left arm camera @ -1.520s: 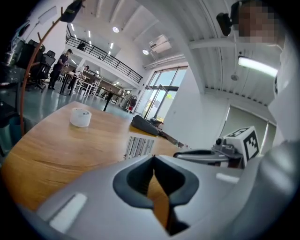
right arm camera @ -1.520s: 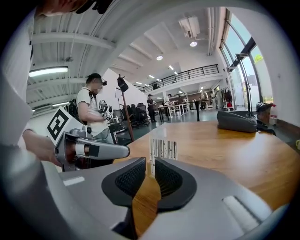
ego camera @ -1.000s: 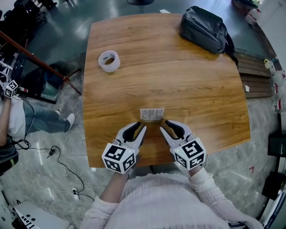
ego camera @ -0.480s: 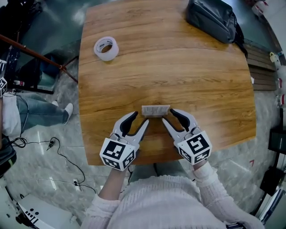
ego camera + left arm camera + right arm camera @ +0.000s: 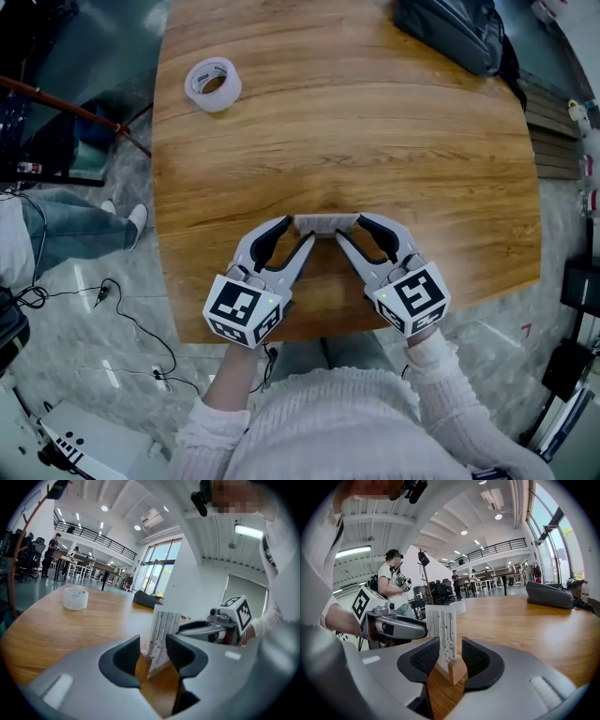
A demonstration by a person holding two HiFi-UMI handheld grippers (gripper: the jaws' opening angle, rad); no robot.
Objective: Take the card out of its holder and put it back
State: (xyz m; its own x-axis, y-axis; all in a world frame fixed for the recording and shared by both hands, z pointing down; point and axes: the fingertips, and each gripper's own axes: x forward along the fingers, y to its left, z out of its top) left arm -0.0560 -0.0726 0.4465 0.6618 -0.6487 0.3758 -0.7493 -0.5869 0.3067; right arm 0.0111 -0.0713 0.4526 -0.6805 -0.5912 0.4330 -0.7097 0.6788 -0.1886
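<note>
Advanced right gripper (image 5: 451,648) is opening astride card (image 5: 442,632); its view reveals holder (image 5: 457,671).

Markings on the card (image 5: 442,632) are too small to read.

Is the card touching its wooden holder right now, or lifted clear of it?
Touching. The right gripper view shows the card standing upright with its bottom edge seated in the wooden holder.

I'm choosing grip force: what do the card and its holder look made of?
The card: probably thin white cardstock, matte, printed with dark lines, standing straight unsupported. The holder: seemingly unfinished light wood, a matte tan block; grain too small to tell.
</note>
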